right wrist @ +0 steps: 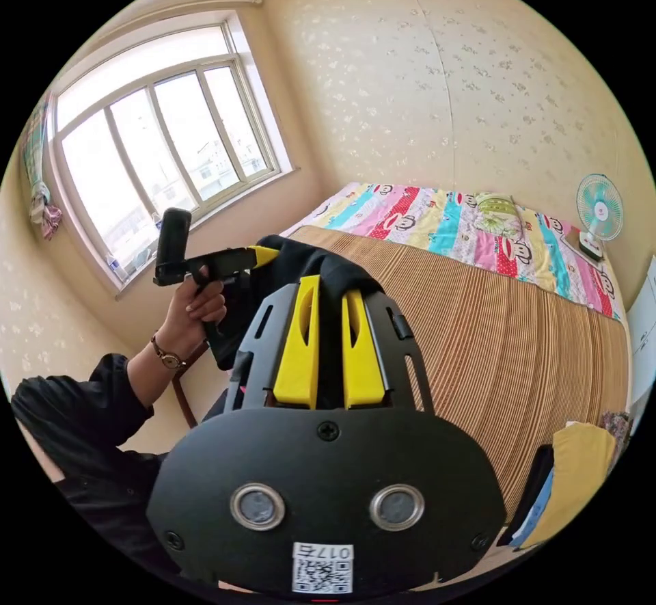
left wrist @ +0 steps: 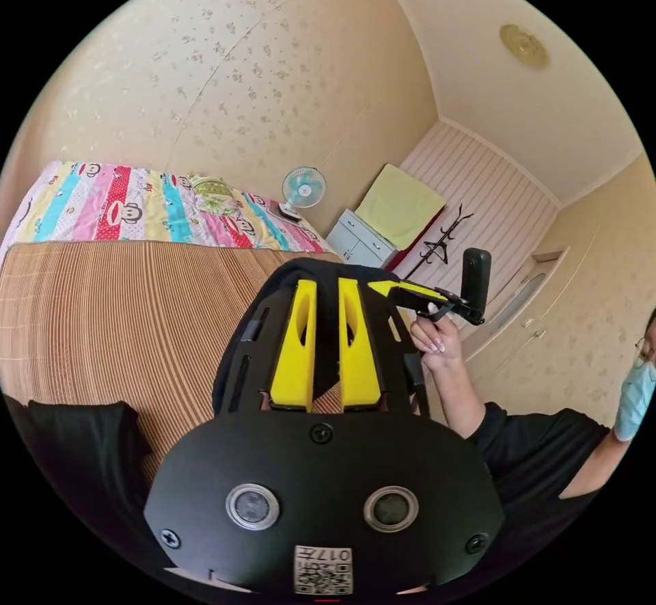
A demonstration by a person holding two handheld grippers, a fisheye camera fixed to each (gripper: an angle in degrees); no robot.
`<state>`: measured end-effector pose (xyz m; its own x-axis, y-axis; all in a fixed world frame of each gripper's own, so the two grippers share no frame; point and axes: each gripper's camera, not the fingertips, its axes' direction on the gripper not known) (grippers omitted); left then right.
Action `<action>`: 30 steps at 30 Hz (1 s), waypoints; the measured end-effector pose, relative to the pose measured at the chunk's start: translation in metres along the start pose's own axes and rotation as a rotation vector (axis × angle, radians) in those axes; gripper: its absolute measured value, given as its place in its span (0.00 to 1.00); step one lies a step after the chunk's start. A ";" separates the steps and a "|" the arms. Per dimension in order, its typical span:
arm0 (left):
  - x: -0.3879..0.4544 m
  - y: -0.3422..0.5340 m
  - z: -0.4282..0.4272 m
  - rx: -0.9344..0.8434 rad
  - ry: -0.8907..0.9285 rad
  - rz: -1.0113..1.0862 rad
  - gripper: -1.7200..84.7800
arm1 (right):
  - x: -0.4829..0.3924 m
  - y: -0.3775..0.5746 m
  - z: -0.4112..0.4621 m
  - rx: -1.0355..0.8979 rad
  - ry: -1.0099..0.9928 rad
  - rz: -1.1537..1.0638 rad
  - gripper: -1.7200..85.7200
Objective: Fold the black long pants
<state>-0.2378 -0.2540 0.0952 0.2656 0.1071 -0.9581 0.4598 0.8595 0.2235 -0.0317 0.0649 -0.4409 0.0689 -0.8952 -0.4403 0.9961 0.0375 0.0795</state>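
The black long pants (left wrist: 321,273) are mostly hidden behind the left gripper (left wrist: 326,290) at the left gripper view's center. A second dark garment (left wrist: 75,441) is cut off at that view's lower left edge. In the right gripper view, stacked clothes (right wrist: 574,475) at lower right run off-frame.

no readable text, label mirrored, blurred

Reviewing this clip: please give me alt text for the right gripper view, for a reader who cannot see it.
The right tongs hold up the black long pants between their yellow jaws, above a bed with a striped mat. The left tongs, held in a person's hand, grip the same cloth beside a window. A colourful quilt and small fan sit against the far wall.
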 end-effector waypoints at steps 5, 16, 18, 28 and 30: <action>-0.007 0.125 0.042 -0.182 0.057 0.002 0.09 | 0.020 0.134 0.045 -0.070 -0.212 0.051 0.06; -0.038 0.294 0.087 -0.390 0.020 -0.557 0.10 | 0.033 0.314 0.122 -0.329 -0.439 0.591 0.12; -0.043 0.286 0.083 -0.333 0.108 -0.578 0.11 | 0.044 0.298 0.117 -0.327 -0.461 0.545 0.13; -0.054 0.215 0.036 -0.132 0.015 -0.529 0.22 | 0.134 0.236 0.087 -0.175 -0.404 0.633 0.30; -0.064 0.198 0.055 -0.174 -0.005 -0.545 0.25 | 0.141 0.232 0.107 -0.188 -0.412 0.659 0.31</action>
<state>-0.1177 -0.1182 0.2101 0.0333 -0.3772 -0.9255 0.3850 0.8594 -0.3364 0.2031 -0.1002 -0.3891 0.6574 -0.7534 0.0135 0.7525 0.6573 0.0400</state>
